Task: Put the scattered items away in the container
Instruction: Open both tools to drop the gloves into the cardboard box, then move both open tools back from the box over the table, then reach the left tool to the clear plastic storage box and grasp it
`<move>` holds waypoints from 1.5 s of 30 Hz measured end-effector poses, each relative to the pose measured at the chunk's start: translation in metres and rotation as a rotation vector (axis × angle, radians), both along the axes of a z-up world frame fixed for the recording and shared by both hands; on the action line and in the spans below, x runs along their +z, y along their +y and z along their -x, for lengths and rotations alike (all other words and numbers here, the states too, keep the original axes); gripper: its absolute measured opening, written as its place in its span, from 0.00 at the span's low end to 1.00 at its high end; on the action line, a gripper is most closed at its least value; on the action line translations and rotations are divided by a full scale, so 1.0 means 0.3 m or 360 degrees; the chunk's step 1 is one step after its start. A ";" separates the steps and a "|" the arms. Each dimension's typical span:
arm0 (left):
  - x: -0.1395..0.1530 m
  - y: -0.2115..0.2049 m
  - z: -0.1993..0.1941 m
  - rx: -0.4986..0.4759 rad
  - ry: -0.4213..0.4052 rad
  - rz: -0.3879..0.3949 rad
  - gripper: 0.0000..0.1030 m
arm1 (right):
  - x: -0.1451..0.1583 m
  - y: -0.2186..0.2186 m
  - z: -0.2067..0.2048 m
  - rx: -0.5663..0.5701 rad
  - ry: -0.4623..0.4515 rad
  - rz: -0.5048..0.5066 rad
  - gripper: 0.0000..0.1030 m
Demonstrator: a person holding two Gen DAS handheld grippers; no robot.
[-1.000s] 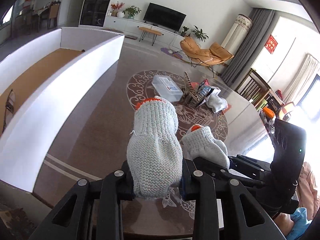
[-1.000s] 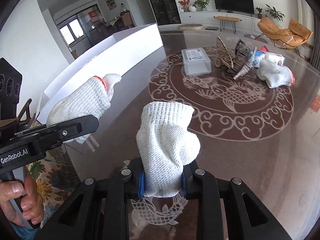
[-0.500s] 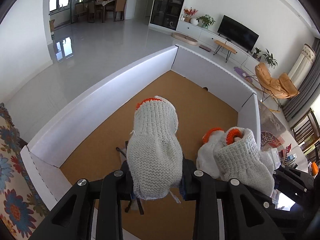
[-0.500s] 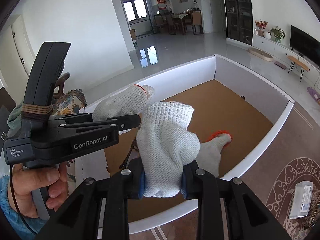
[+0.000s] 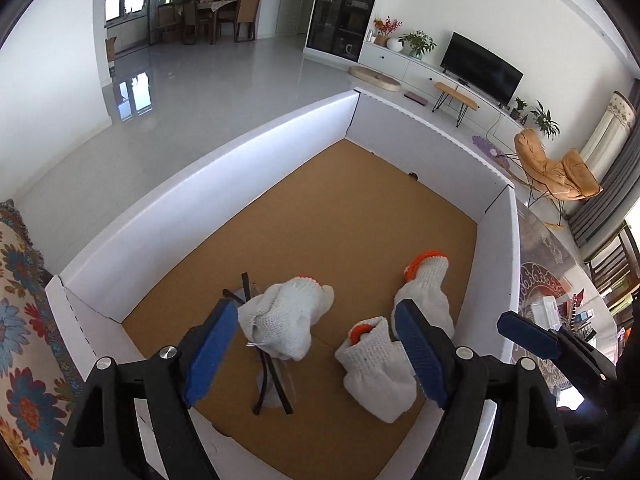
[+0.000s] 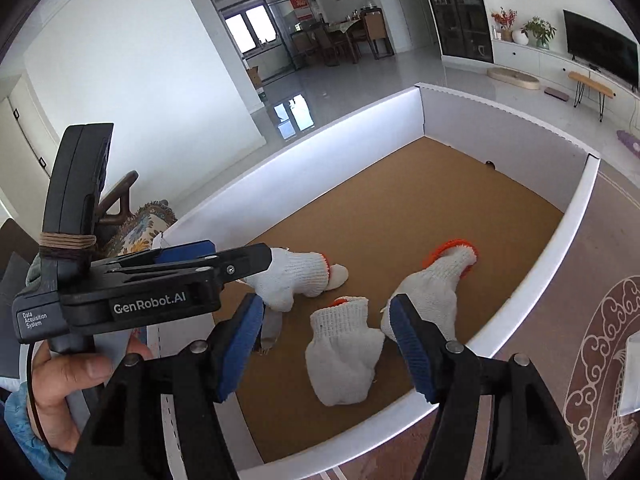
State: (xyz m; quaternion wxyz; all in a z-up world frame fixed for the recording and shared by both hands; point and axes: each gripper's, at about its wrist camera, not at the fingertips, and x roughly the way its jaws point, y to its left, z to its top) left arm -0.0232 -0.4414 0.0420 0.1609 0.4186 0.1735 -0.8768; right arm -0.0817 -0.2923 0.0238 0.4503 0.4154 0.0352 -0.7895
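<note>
Left wrist view: left gripper (image 5: 316, 344) jaws gaped, empty.
Right gripper (image 6: 326, 344): likewise.
White knitted gloves (image 5: 286, 326): lay inside white cardboard box (image 5: 224, 184).
Advice: lift straight up, clearing walls.

It was a home living room, with a flat black TV (image 5: 482, 67) on a long white cabinet (image 5: 404, 65), a soft tan lounge chair (image 5: 554, 168), green potted plants (image 5: 418, 42) and a wooden dining table with chairs (image 6: 344, 34) far behind.

walls white | floor (image 5: 192, 92) grey, glossy | TV (image 5: 482, 66) – orange chair (image 5: 556, 168) | windows (image 6: 250, 26) bright
</note>
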 end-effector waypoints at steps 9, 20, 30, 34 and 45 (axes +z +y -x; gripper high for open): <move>0.026 0.622 -0.073 -0.0541 0.0118 -0.0004 1.00 | -0.116 0.674 -0.107 -0.0490 0.0194 -0.0084 0.65; -0.354 1.312 -0.004 -0.0935 -0.0134 0.0117 1.00 | -0.301 1.531 -0.275 -0.1170 0.0142 -0.0561 0.65; -0.392 1.356 0.099 -0.0896 -0.0146 0.0252 1.00 | -0.320 1.598 -0.290 -0.1287 0.0110 -0.0556 0.67; -0.390 1.333 0.164 -0.0828 -0.0162 0.0244 1.00 | -0.324 1.589 -0.282 -0.1290 0.0110 -0.0561 0.68; -0.411 1.330 0.397 -0.0599 -0.0147 0.0240 1.00 | -0.325 1.588 -0.282 -0.1290 0.0110 -0.0560 0.68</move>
